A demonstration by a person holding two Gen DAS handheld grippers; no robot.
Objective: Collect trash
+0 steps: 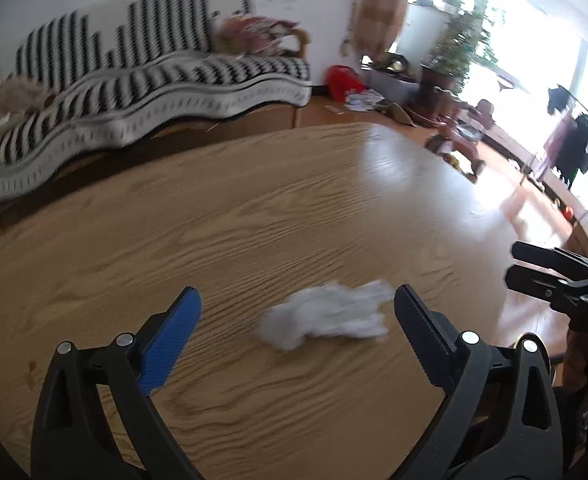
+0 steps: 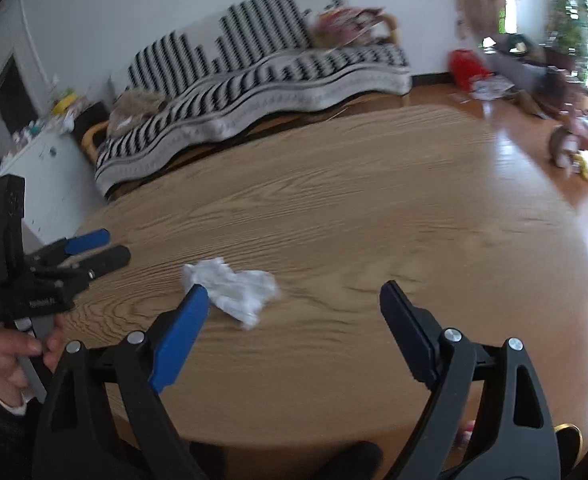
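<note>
A crumpled white tissue (image 1: 328,314) lies on the round wooden table (image 1: 254,208). My left gripper (image 1: 298,300) is open and empty, its fingers on either side of the tissue and just short of it. In the right wrist view the tissue (image 2: 234,288) lies just ahead of the blue left finger (image 2: 180,340) of my right gripper (image 2: 294,296), which is open and empty. The left gripper (image 2: 102,248) shows at the left edge of the right wrist view, and the right gripper (image 1: 534,268) at the right edge of the left wrist view.
A sofa with a black-and-white striped cover (image 1: 134,92) stands beyond the table. A red bag (image 1: 344,80), papers and potted plants (image 1: 454,48) are on the floor near the bright window. A white cabinet (image 2: 42,176) stands at the left.
</note>
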